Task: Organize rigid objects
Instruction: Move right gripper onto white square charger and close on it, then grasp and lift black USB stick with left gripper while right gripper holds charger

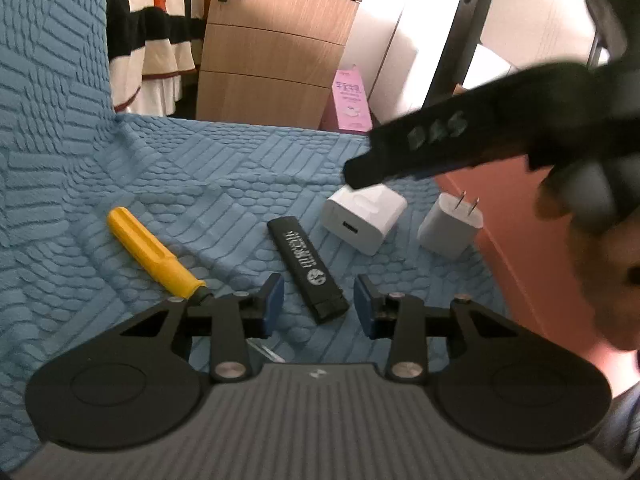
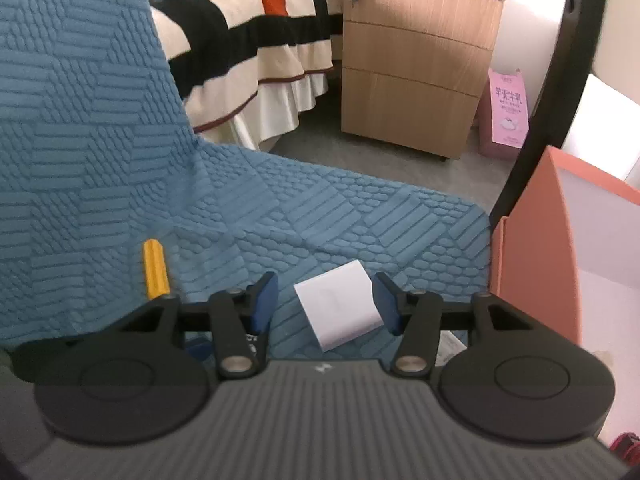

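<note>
On the blue textured cover [image 1: 160, 184] lie a yellow-handled tool [image 1: 154, 252], a black lighter [image 1: 306, 266], a white charger cube [image 1: 362, 218] and a white plug adapter [image 1: 450, 226] with its prongs up. My left gripper [image 1: 319, 306] is open, with the lighter's near end between its fingertips. My right gripper [image 2: 325, 304] is open and hovers over the white charger cube [image 2: 340, 304], which sits between its fingers. The right gripper's body shows as a dark blurred shape [image 1: 480, 140] above the chargers in the left wrist view. The yellow tool [image 2: 156, 270] also shows at the left in the right wrist view.
An orange and white box [image 2: 536, 264] stands at the cover's right edge. Beyond the cover are a wooden drawer cabinet [image 2: 416, 72], a bed with a striped blanket [image 2: 248, 28], a pink carton [image 2: 508, 112] and a black pole [image 2: 556, 80].
</note>
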`<move>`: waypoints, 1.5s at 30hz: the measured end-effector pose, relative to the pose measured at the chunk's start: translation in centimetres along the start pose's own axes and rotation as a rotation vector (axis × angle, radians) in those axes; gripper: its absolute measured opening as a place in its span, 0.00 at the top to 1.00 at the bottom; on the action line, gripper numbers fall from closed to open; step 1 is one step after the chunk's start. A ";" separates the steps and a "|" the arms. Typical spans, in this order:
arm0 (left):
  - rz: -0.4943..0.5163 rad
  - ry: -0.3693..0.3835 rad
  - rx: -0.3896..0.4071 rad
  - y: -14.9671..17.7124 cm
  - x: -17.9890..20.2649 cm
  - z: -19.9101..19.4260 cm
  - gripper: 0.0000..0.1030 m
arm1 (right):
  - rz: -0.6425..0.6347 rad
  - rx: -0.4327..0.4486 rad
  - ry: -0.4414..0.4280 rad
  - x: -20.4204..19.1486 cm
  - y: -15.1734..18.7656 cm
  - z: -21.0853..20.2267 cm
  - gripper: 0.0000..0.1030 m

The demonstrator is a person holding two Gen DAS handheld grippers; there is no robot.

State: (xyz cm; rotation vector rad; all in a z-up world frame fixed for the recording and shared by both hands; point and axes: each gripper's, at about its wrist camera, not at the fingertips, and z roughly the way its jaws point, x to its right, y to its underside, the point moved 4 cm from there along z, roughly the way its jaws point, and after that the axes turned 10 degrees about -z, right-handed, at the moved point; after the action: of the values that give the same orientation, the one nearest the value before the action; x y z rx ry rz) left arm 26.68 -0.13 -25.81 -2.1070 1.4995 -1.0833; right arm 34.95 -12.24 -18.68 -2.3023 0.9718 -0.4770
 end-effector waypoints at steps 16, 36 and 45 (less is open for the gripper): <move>-0.015 -0.008 -0.012 0.0 -0.4 1.3 0.58 | -0.179 -0.058 0.081 -1.2 0.4 3.8 0.45; -0.072 -0.036 -0.030 0.1 -1.1 -2.1 0.92 | -0.065 -0.052 0.101 -0.8 1.5 1.2 0.47; -0.140 -0.012 -0.037 0.6 -2.0 -5.0 0.92 | -0.070 -0.056 0.077 -3.3 3.9 -1.6 0.47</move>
State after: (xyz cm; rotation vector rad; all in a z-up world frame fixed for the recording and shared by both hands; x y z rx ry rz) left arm 22.28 2.27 -23.70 -2.2691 1.3938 -1.0970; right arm 29.87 -12.65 -20.24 -2.3903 0.9552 -0.5776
